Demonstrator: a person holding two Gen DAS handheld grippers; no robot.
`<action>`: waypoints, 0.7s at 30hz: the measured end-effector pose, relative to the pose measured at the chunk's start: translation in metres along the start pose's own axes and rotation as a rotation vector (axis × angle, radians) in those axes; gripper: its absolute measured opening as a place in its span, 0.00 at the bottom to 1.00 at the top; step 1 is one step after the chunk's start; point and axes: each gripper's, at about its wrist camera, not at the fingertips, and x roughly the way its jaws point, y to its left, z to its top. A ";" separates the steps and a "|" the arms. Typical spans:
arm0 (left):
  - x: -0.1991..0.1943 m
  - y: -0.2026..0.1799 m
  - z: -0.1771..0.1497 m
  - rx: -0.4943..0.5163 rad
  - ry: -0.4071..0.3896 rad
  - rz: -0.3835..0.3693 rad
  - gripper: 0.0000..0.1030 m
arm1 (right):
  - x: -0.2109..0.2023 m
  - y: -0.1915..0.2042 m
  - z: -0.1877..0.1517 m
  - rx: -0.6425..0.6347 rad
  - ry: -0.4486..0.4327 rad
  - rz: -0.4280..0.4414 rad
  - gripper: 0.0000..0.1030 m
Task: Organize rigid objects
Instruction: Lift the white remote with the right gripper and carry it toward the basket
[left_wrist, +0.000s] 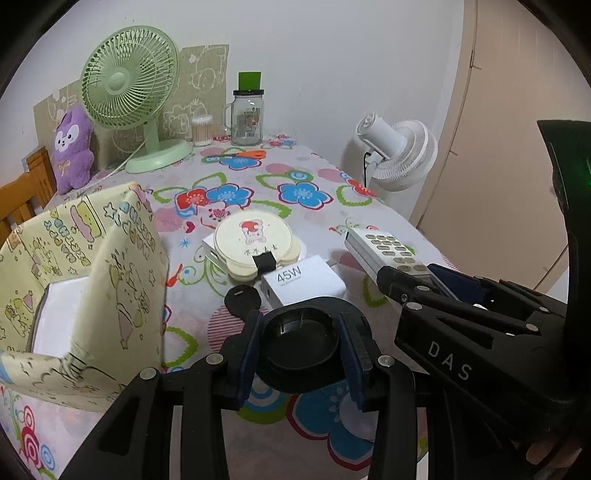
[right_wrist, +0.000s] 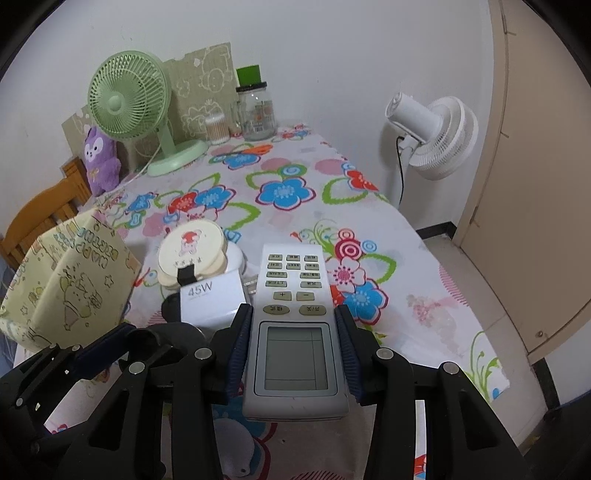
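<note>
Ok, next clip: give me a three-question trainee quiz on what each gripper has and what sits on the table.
1. True or false: the right gripper is shut on the remote control.
2. What is between the left gripper's jaws? A) the 45W charger B) the black round lid C) scissors
3. Fill in: the storage box with cartoon print stands on the ___ side of the table in both views.

Key: 1 true. 2 B, the black round lid; the 45W charger lies on the tablecloth. 3 left.

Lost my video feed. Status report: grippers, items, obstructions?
Left gripper shut on black lid. Right gripper shut on remote. Yellow storage box at left; charger and round case on the table ahead.
</note>
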 end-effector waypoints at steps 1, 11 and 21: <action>-0.002 0.000 0.001 0.001 -0.003 0.000 0.40 | -0.002 0.001 0.002 -0.001 -0.005 -0.001 0.46; -0.019 0.005 0.016 0.007 -0.038 -0.003 0.40 | -0.020 0.010 0.018 -0.012 -0.050 -0.012 0.46; -0.033 0.009 0.031 0.015 -0.057 -0.012 0.40 | -0.036 0.019 0.030 -0.016 -0.073 -0.015 0.46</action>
